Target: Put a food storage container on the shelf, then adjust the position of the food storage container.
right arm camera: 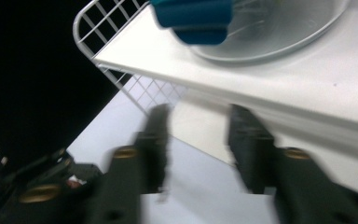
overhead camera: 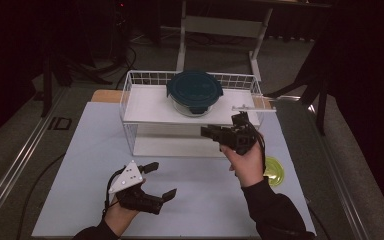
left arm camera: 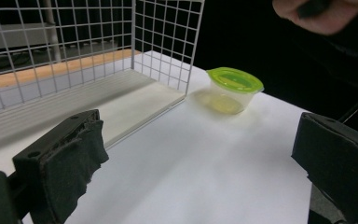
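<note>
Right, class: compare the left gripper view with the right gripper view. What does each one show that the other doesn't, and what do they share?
Left gripper view alone: a clear tub with a green lid on the table, beside the rack's lower shelf, and part of a hand at the top. Right gripper view alone: a glass bowl with a blue lid on the rack's upper shelf. Both: the white wire rack, the white table, and open black jaws.

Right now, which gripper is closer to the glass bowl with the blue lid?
Right. The right gripper is raised just in front of the shelf holding the bowl; the left gripper sits low on the table, farther back toward the person.
</note>
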